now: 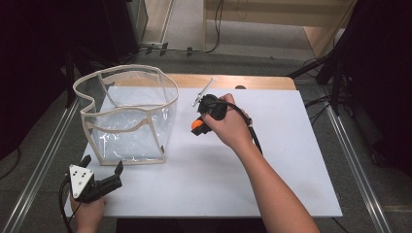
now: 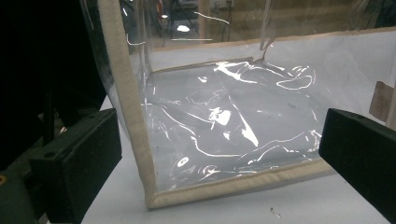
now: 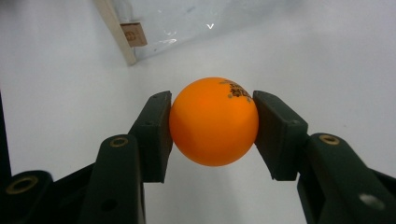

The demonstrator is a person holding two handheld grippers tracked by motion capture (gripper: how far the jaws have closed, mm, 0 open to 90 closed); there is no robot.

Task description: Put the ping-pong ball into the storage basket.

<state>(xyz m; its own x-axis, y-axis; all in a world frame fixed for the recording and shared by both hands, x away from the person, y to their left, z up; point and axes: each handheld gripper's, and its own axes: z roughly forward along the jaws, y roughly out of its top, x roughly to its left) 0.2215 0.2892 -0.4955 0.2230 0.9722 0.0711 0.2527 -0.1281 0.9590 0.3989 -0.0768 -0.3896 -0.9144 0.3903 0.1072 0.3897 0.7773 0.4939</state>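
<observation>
The right gripper [image 3: 212,123] clamps an orange ball [image 3: 213,121] between its jaws, forearm stretched forward over the white table [image 1: 291,160]. The left gripper [image 1: 103,167] rests low, jaws apart, facing the clear bag [image 2: 224,116].

Clear plastic bag [image 2: 224,116] with beige fabric trim, standing open on white desk [image 2: 243,205]. Near bottom corner [image 2: 152,200] of bag between two black jaws of left tool [image 2: 224,158], jaws wide apart, neither touching bag. Glare streaks across crumpled clear bottom panel. Small beige tag [image 2: 382,100] at right edge. Dark background at left.
</observation>
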